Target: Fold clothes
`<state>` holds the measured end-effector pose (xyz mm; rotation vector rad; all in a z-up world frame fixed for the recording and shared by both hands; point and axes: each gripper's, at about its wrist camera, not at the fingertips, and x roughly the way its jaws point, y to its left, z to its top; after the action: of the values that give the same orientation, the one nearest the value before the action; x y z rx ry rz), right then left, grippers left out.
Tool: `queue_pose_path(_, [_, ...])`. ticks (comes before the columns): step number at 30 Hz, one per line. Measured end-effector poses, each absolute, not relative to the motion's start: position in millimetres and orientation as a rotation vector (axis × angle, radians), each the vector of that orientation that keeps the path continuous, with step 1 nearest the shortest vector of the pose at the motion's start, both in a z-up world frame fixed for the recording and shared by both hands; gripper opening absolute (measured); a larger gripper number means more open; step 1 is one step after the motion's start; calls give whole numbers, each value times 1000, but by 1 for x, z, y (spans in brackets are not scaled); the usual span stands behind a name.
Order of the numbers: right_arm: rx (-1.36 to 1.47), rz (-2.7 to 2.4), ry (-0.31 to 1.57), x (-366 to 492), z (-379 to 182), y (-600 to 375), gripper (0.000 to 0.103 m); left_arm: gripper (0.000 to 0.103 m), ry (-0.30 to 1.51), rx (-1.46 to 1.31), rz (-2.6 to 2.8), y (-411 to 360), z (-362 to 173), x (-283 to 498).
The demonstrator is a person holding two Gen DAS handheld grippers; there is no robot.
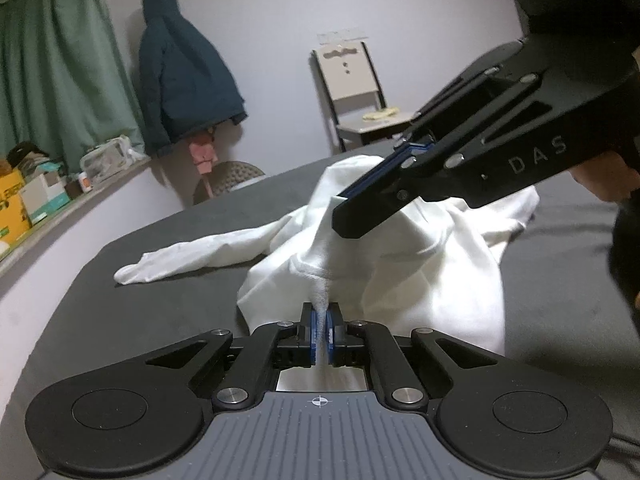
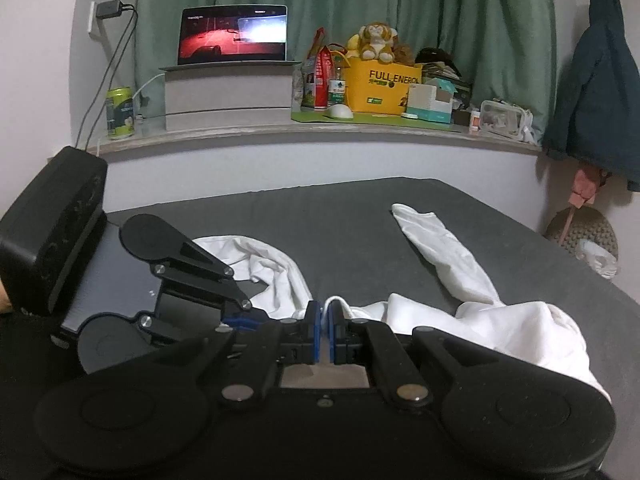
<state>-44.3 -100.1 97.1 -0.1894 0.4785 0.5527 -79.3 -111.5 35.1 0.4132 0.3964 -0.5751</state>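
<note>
Gripping a bunched ridge of the white garment [image 1: 400, 264], the left gripper [image 1: 319, 332] has its blue pads nearly together with cloth pinched between them. Fabric rises from that pinch up to the right gripper [image 1: 352, 204], which comes in from upper right in the left wrist view, fingers close together on a fold of the same garment; a hand [image 1: 600, 180] is visible behind its body

Right wrist view: right gripper [image 2: 324, 320] pads almost touching, thin white edge of the white garment [image 2: 500, 320] between the tips. Left gripper [image 2: 240, 316] sits just beside it on the left, tilted, tips close to the right one's

Garment lies crumpled on the dark grey bed [image 2: 340, 220], mostly lifted in a tent shape between the two grippers. One sleeve [image 2: 440, 252] stretches flat away across the bed toward the far right corner

Background: window ledge [image 2: 280, 136] with laptop [image 2: 234, 34], green can [image 2: 119, 112], yellow box [image 2: 382, 88]; green curtain [image 2: 400, 0] behind; dark jacket [image 1: 184, 72] hanging on the wall, chair [image 1: 356, 96] beyond the bed
</note>
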Motion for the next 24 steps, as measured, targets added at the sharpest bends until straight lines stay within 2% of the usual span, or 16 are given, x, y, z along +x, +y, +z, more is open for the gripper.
queue_pose_path(11, [-203,478,466,-28,94,-69,5,5,273,334,-526,-84,29,-69])
queue_pose_path(24, [-234,459,455,-23,102,-44,5,5,301,233,-477,-68,33,-53])
